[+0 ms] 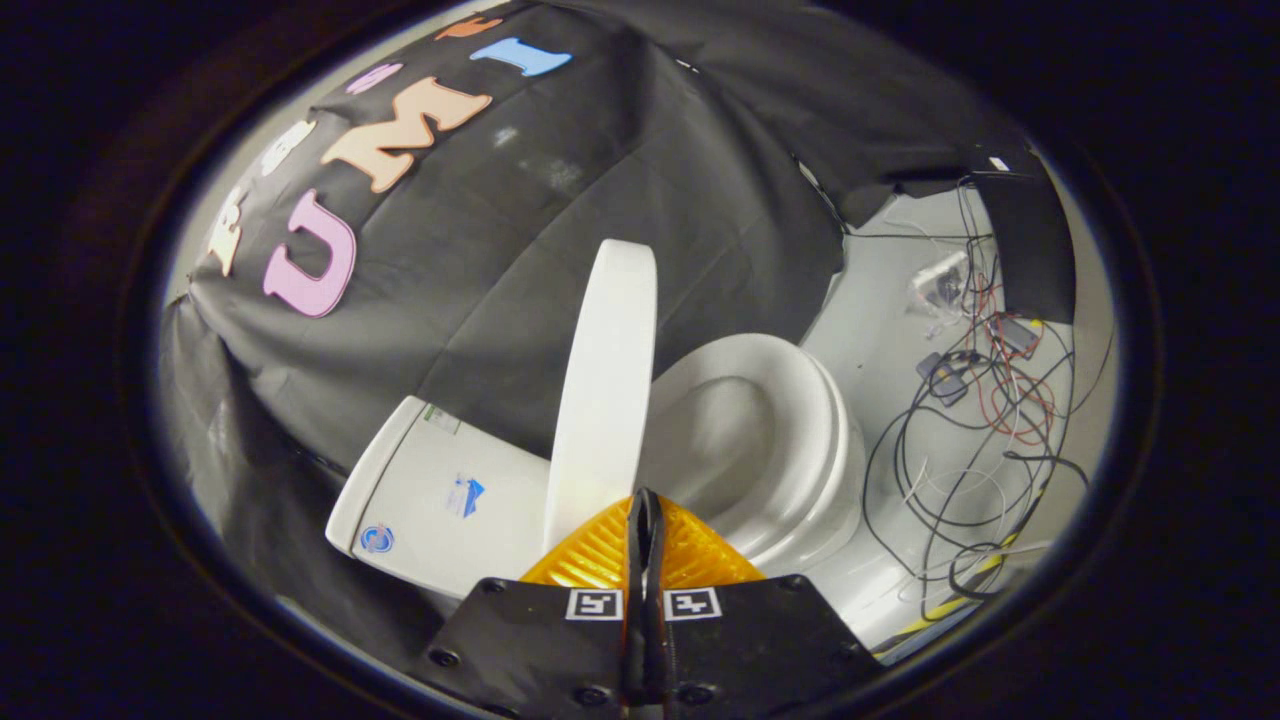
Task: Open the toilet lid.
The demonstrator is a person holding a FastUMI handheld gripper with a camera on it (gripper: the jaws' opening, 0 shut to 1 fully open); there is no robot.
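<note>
Setting: a recording booth rigged as a mock bathroom, not a real one in a home. Evidence: black cloth (620,180) is draped loosely behind and around the fixture as a wall, creased and sagging, with a pale wall showing past its edges. A white toilet (770,440) stands on a bare pale floor (880,330), its tank (440,490) against the cloth and its lid (605,380) upright. Beside the toilet a tangle of black, red and white cables (980,430) runs loose over the floor, with small electronic boxes (945,375) among them. A dark panel (1035,250) stands beyond the cables.
</note>
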